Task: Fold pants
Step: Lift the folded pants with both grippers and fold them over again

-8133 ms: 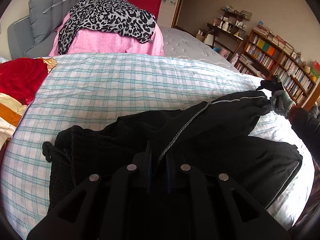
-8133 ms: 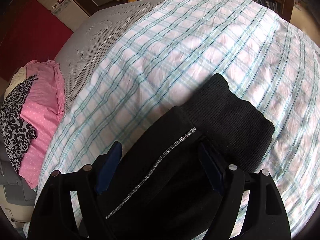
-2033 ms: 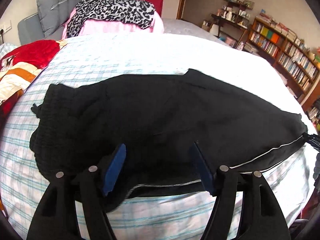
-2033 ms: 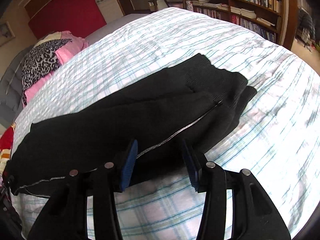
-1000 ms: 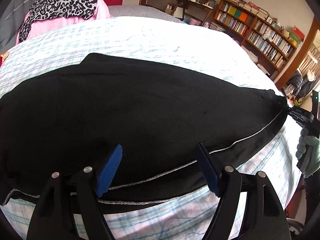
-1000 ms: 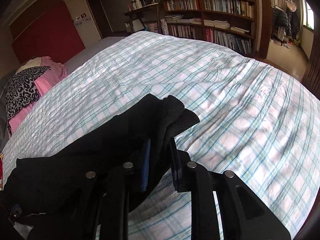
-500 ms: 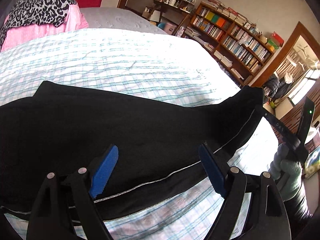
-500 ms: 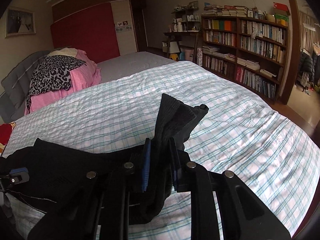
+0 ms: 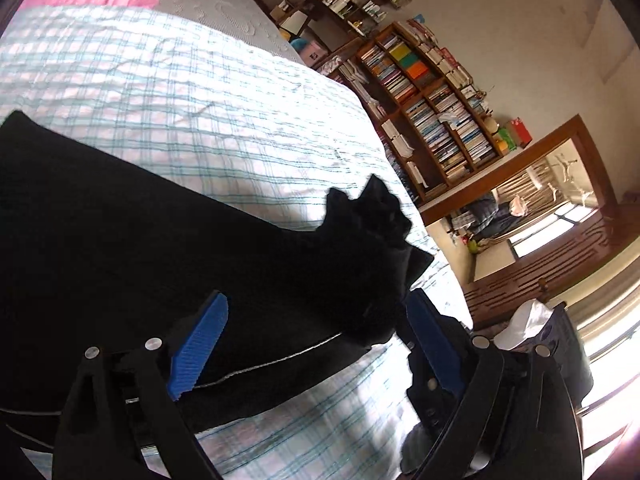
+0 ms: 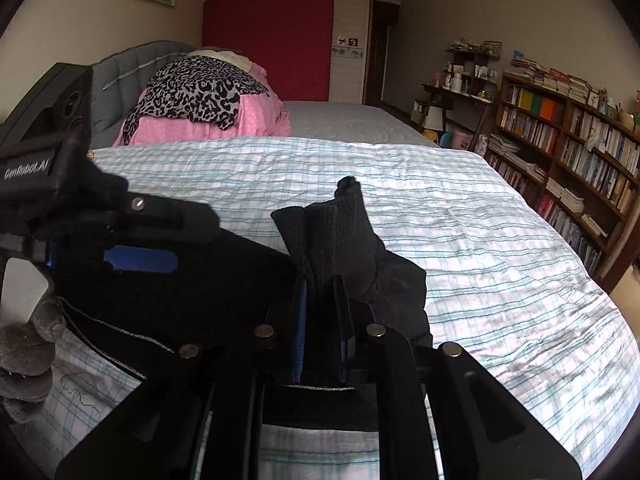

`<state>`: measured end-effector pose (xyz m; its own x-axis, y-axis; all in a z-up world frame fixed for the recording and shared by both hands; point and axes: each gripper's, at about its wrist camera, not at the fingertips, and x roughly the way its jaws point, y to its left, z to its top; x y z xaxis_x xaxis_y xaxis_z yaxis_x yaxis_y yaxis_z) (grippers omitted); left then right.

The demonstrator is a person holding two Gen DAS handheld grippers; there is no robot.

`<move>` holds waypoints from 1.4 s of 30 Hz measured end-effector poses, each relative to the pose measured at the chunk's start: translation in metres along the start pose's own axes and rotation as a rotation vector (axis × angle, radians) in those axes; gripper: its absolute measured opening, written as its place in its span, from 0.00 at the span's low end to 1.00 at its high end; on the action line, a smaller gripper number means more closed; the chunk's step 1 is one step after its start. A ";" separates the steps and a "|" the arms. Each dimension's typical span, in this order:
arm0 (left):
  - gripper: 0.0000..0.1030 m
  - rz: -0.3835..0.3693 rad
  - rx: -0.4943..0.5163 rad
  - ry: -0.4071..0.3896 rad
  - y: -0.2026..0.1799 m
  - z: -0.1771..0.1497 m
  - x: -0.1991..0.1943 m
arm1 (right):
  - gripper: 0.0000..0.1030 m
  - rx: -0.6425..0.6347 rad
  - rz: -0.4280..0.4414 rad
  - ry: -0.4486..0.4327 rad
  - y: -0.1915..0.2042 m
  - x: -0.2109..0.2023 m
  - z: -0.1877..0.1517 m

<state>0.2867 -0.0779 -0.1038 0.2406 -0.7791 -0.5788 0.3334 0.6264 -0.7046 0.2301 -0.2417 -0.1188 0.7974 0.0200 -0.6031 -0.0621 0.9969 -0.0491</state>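
Black pants (image 9: 120, 220) with a thin silver side stripe lie across the checked bed cover (image 9: 180, 92). My left gripper (image 9: 316, 300) hovers over their near edge, its jaws opening wide. Fabric lies between the blue pads (image 9: 198, 344), but they do not press on it. My right gripper (image 10: 320, 284) is closing tight on the ribbed cuff (image 10: 336, 236), which stands up above its fingertips. The lifted cuff end (image 9: 372, 216) rises off the bed in the left wrist view. In the right wrist view the left gripper's blue pad (image 10: 140, 260) shows at the left, with a gloved hand (image 10: 24, 344) below it.
A pink bundle topped by a leopard-print cloth (image 10: 200, 96) sits at the head of the bed against a grey headboard (image 10: 120, 64). Bookshelves (image 10: 560, 152) line the right wall. A wooden doorway (image 9: 540, 184) opens beyond the foot of the bed.
The right gripper has lifted the cuff off the bed and carried it toward the left gripper. The left gripper has opened wider and swung to the right.
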 end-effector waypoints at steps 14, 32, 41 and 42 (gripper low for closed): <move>0.92 -0.172 -0.302 0.060 0.047 -0.015 0.032 | 0.12 -0.134 0.032 0.064 0.049 0.020 -0.039; 0.15 -0.100 -0.210 0.133 0.035 -0.008 0.054 | 0.31 0.004 0.034 0.091 -0.003 0.004 -0.026; 0.80 -0.102 -0.297 0.103 0.043 -0.008 0.058 | 0.32 0.219 -0.018 0.163 -0.066 0.031 -0.032; 0.80 -0.104 -0.294 0.111 0.042 -0.008 0.062 | 0.32 0.228 -0.017 0.167 -0.067 0.032 -0.033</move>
<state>0.3083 -0.0993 -0.1728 0.1125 -0.8423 -0.5272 0.0693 0.5359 -0.8414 0.2398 -0.3103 -0.1605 0.6861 0.0088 -0.7275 0.1020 0.9889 0.1082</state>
